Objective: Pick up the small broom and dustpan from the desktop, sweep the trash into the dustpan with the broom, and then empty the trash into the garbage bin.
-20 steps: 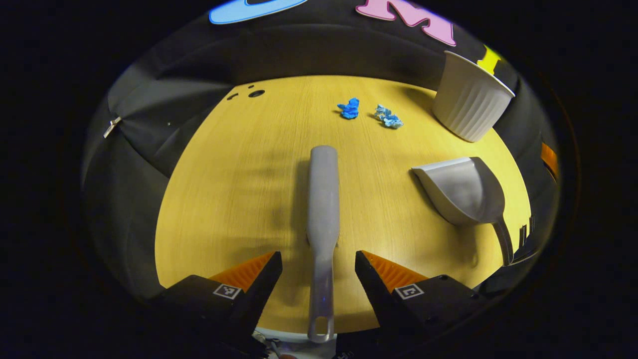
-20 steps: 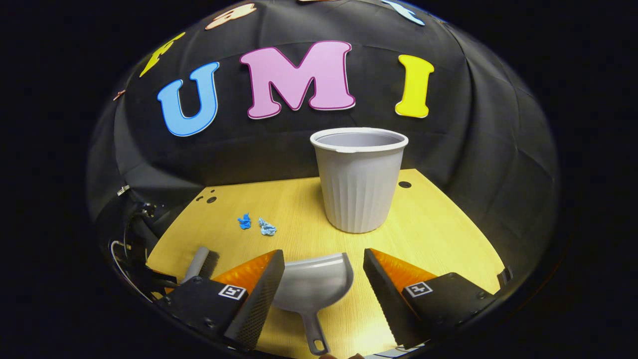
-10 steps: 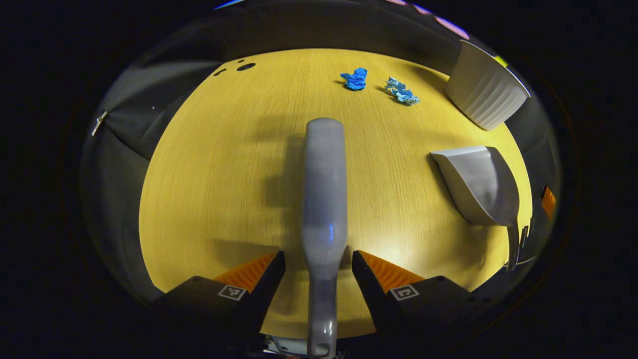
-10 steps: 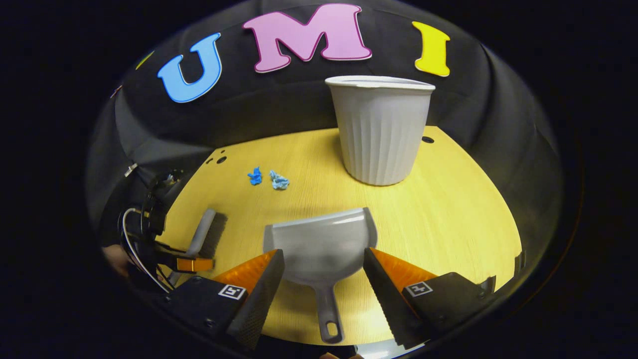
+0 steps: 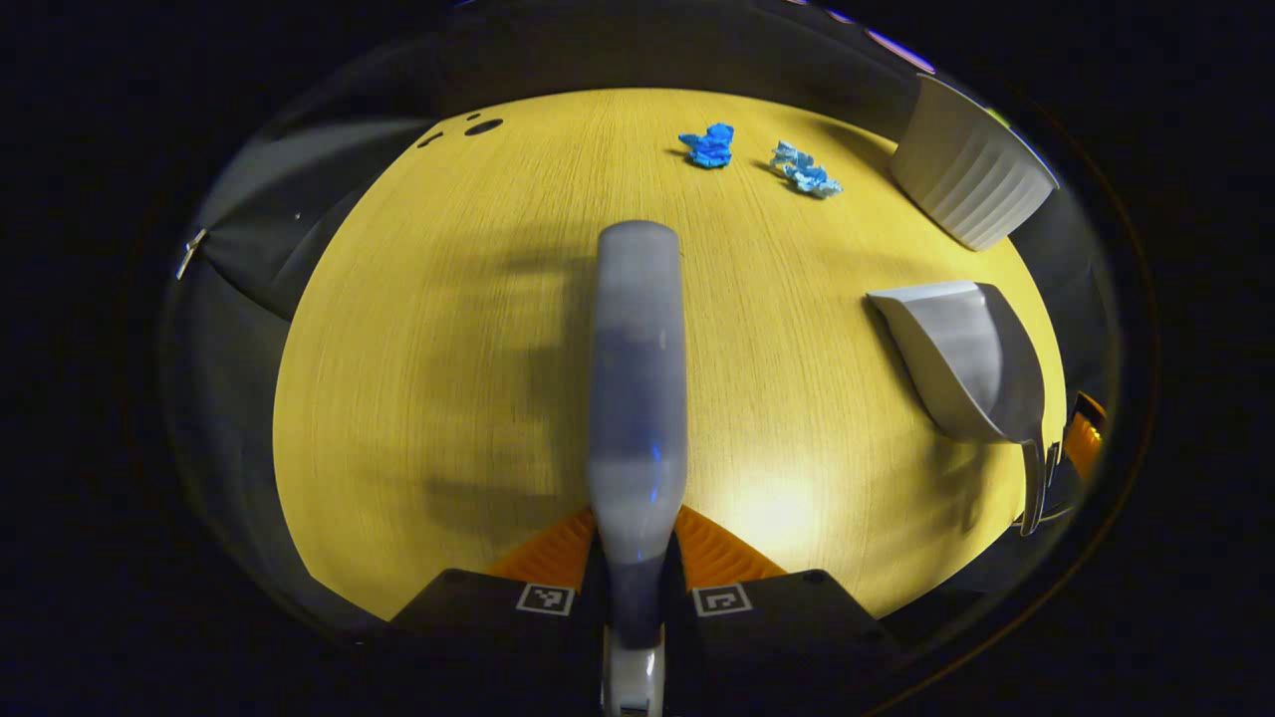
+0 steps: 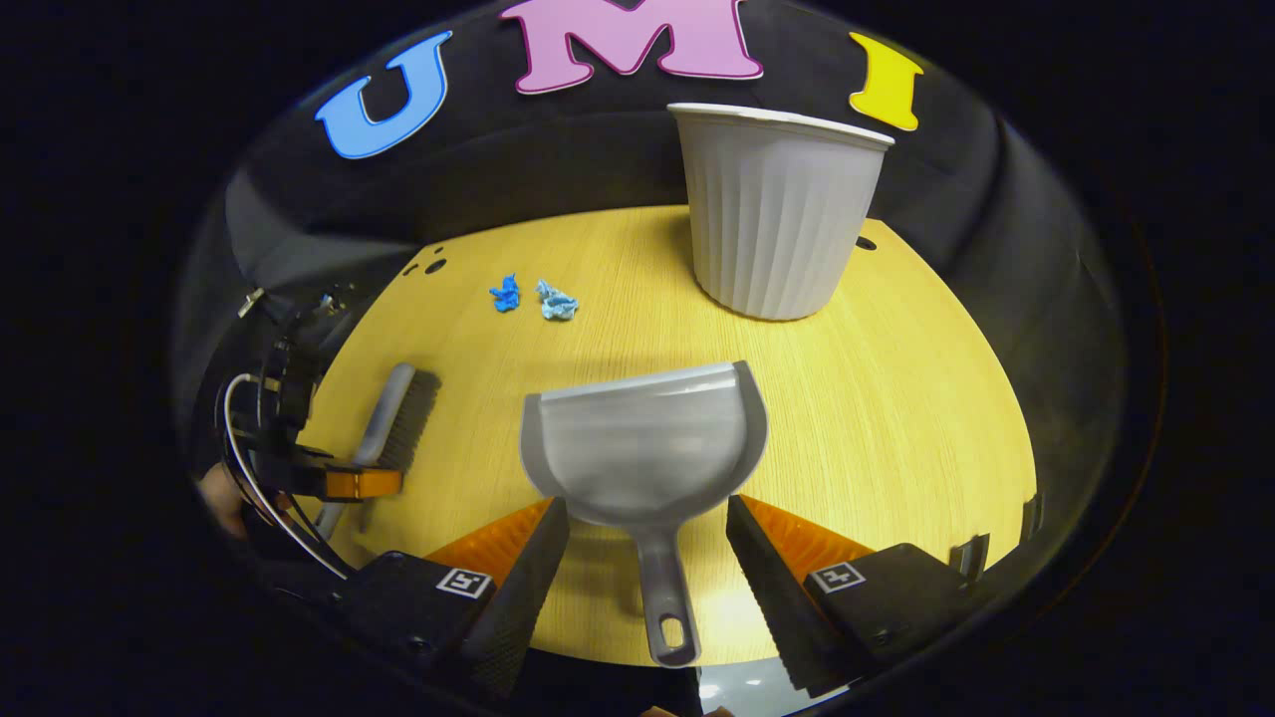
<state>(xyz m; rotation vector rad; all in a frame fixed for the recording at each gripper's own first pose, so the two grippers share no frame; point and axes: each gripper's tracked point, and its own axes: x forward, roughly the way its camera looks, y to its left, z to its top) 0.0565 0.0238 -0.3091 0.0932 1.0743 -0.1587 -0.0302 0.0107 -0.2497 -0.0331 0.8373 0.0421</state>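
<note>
My left gripper point(image 5: 635, 538) is shut on the grey broom point(image 5: 637, 378), both fingers pressing the base of its handle; the broom points away across the yellow desk point(image 5: 448, 349). In the right gripper view the broom point(image 6: 393, 418) lies at the left with the left gripper point(image 6: 354, 485) on it. The grey dustpan point(image 6: 647, 448) lies on the desk, its handle point(image 6: 665, 607) between the spread fingers of my open right gripper point(image 6: 647, 538), which does not touch it. Two blue crumpled scraps point(image 6: 533, 297) lie beyond; they are also in the left gripper view as blue scraps point(image 5: 762, 159).
A white ribbed bin point(image 6: 782, 209) stands upright at the far side of the desk, behind the dustpan; the bin point(image 5: 971, 174) is at the upper right in the left gripper view, with the dustpan point(image 5: 966, 358) below it. Small holes point(image 5: 478, 127) mark the desk's far left corner.
My left gripper moved forward over the broom handle and closed on it. My right gripper dropped lower and advanced, so the dustpan handle now lies between its open fingers.
</note>
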